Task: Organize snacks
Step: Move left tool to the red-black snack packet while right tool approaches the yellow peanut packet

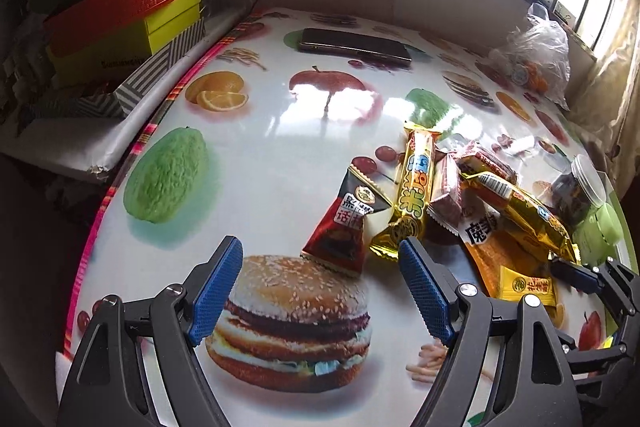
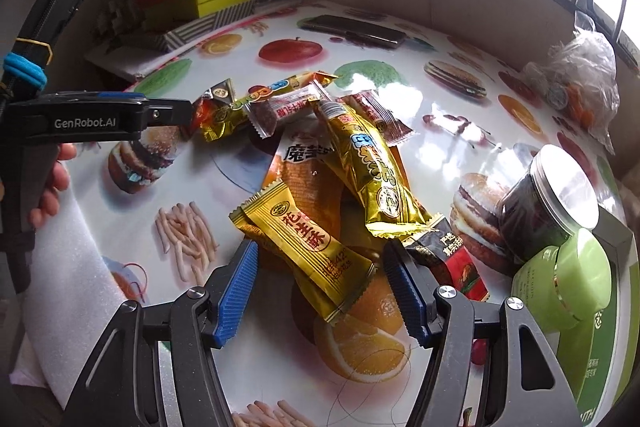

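A pile of snack packets lies on the fruit-print table (image 1: 260, 147). In the left wrist view my left gripper (image 1: 320, 267) is open just before a dark red packet (image 1: 340, 227) and a gold bar (image 1: 414, 195). In the right wrist view my right gripper (image 2: 320, 267) is open around the near end of a yellow peanut packet (image 2: 308, 243), above the table. A second gold bar (image 2: 368, 171), an orange konjac bag (image 2: 296, 163), small red-white packets (image 2: 288, 107) and a black-red packet (image 2: 448, 259) lie around it. The left gripper (image 2: 176, 115) also shows there at the left.
A clear jar of dark snacks (image 2: 544, 195) and a green jar (image 2: 576, 279) stand at the right. A phone (image 1: 354, 45) lies at the far side. Stacked gift boxes (image 1: 120, 11) sit off the left edge. A plastic bag (image 1: 536, 55) lies far right.
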{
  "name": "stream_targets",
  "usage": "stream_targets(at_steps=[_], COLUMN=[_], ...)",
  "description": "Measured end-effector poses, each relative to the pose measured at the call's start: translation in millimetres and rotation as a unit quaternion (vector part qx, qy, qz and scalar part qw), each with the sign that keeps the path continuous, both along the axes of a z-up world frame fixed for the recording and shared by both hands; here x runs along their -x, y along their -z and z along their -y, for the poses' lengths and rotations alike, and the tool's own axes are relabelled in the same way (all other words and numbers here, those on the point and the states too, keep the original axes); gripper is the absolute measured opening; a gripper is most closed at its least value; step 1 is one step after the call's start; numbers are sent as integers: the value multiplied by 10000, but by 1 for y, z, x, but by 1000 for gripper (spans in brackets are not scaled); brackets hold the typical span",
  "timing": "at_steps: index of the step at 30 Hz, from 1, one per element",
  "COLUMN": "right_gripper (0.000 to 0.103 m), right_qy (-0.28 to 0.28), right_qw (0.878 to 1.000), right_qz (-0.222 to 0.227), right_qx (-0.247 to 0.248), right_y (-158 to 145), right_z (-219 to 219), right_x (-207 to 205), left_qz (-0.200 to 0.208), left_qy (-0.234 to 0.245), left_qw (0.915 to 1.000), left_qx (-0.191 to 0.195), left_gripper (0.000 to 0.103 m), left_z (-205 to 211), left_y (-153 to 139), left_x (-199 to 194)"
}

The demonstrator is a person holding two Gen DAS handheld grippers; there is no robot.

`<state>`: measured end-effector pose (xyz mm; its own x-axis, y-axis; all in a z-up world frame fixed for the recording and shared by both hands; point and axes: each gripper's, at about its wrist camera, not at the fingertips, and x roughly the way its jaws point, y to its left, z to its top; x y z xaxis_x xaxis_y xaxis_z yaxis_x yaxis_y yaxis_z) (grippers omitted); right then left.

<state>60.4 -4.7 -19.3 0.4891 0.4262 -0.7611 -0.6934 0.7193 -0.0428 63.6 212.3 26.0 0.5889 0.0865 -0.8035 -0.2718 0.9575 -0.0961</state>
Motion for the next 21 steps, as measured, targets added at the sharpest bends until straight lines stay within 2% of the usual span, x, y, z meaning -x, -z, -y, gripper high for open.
stream_targets(at_steps=[3,7,10,11,19,21], right_gripper=[61,47,38,38,36,36], right_qy=[76,189,189,190,312,319], right_qw=[9999,9997,9995,9994,9983,9981], right_qz=[-76,-128,-211,-229,-293,-318], right_qx=[-114,-80,-169,-196,-389,-416], right_y=[0,3,4,5,3,3], right_z=[2,3,7,7,14,15], right_x=[-5,-7,-7,-7,-1,1], left_qz=[8,-9,-45,-48,-107,-107], left_qy=[7,-36,-3,-3,132,149], left_qw=[10000,10000,9999,9999,9997,9996], left_qx=[37,79,106,122,203,212], left_gripper=[80,80,71,64,32,29], left_z=[-4,-5,-3,-2,4,6], left_y=[2,3,4,5,8,9], left_x=[-9,-16,-19,-19,-23,-23])
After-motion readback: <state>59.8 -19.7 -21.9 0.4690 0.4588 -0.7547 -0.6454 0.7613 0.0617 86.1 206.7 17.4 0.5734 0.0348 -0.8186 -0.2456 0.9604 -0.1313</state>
